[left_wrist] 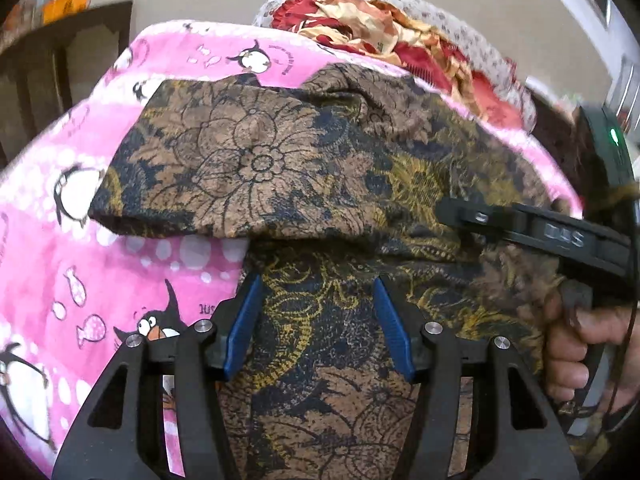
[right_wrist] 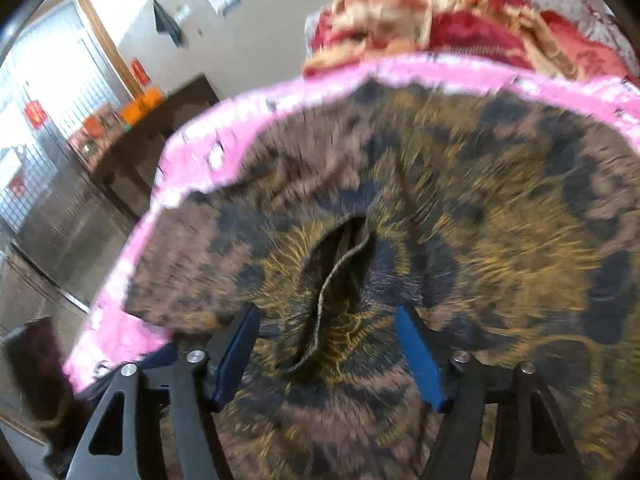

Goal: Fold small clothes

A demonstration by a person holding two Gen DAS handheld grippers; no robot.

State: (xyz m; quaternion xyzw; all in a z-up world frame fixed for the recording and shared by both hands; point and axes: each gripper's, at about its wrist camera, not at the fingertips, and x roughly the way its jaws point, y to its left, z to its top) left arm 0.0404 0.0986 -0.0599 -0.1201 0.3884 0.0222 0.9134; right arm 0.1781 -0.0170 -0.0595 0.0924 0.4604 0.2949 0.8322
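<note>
While the brown floral garment [left_wrist: 280, 168] lies directly under and ahead of both tools, I read the left hand-held gripper [left_wrist: 316, 320] as the one better placed: its blue pads stand wide apart with nothing between them, hovering over the near end of the cloth, which runs away from me and then turns into a folded band stretching left to right across the middle of the view. My right hand-held gripper [right_wrist: 328, 344] is also spread wide and holds nothing; in its blurred view a raised hem or seam ridge sits right between its fingers, running near to far. From the left camera I can see that right tool over the right side of the fabric. The cloth is thin, brown with dark blue and mustard flower print, wrinkled and already doubled over once, I judge. It rests on a pink penguin blanket [left_wrist: 100, 280], and farther off lies a heap of red and cream fabric [left_wrist: 384, 28].
</note>
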